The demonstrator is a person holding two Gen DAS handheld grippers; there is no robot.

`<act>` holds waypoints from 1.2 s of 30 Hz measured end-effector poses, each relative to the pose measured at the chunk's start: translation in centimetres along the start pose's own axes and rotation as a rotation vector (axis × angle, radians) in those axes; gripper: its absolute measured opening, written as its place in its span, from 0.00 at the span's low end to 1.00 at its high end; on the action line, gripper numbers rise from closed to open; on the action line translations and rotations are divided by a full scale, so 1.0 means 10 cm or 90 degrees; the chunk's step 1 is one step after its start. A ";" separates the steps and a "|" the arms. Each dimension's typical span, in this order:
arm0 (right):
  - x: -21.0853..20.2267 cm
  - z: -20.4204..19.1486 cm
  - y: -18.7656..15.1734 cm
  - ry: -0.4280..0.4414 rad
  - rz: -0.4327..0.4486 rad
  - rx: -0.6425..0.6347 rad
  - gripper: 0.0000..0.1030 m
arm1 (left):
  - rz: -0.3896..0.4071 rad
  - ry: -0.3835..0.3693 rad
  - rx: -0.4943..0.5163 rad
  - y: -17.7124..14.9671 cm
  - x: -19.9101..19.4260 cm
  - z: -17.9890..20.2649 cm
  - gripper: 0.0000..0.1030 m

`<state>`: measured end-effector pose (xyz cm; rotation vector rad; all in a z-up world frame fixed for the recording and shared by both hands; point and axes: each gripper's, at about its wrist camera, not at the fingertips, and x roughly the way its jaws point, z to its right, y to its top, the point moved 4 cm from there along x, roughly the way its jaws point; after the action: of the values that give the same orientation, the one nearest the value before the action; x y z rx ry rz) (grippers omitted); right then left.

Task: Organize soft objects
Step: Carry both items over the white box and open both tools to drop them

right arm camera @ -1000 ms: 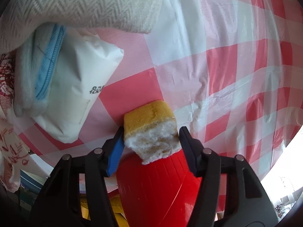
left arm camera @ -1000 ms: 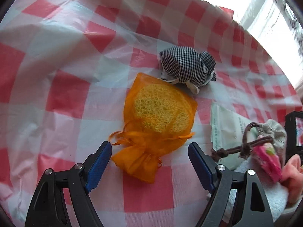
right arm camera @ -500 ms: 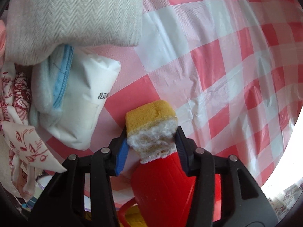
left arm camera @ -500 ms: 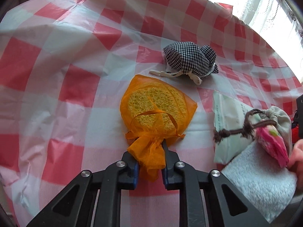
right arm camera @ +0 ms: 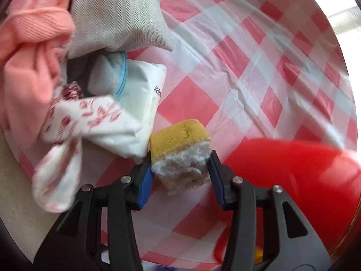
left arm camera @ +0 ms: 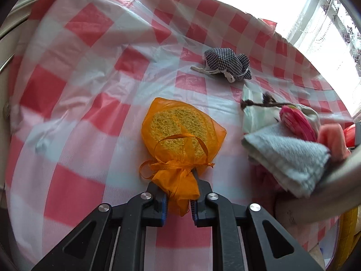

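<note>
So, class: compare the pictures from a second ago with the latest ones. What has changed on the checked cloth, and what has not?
The left tool, open around the orange mesh pouch a second ago, has shut on its gathered neck and pulled back with it. The right tool has swung with its yellow sponge, bringing the pink cloth into view. Unchanged: the sponge stays clamped, and the checked pouch lies where it was.

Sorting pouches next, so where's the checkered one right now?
In the left wrist view, the checkered pouch lies on the tablecloth, upper right of centre, beyond the orange bag and apart from it.
</note>
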<state>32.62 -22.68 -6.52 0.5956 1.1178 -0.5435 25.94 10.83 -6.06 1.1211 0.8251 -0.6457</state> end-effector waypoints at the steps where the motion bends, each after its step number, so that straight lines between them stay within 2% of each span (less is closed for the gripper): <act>1: -0.04 -0.03 -0.08 0.002 0.014 0.017 0.48 | 0.002 -0.004 -0.004 -0.06 -0.05 0.01 0.16; 13: -0.27 -0.46 -0.78 0.070 0.150 0.159 0.48 | 0.033 -0.042 -0.033 -0.54 -0.62 0.10 0.16; 22: -0.61 -0.68 -1.31 0.081 0.234 0.231 0.48 | 0.066 -0.056 -0.011 -0.92 -1.08 0.36 0.16; 30: -0.86 -0.67 -2.06 0.085 0.279 0.327 0.48 | 0.095 -0.097 0.038 -1.25 -1.46 0.84 0.16; 36: -0.84 -0.57 -2.58 0.073 0.287 0.393 0.48 | 0.114 -0.172 0.107 -1.44 -1.63 1.50 0.16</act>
<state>8.72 -36.56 -4.72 1.3910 0.8721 -0.4587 9.03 -7.21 3.23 1.2115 0.4413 -0.7070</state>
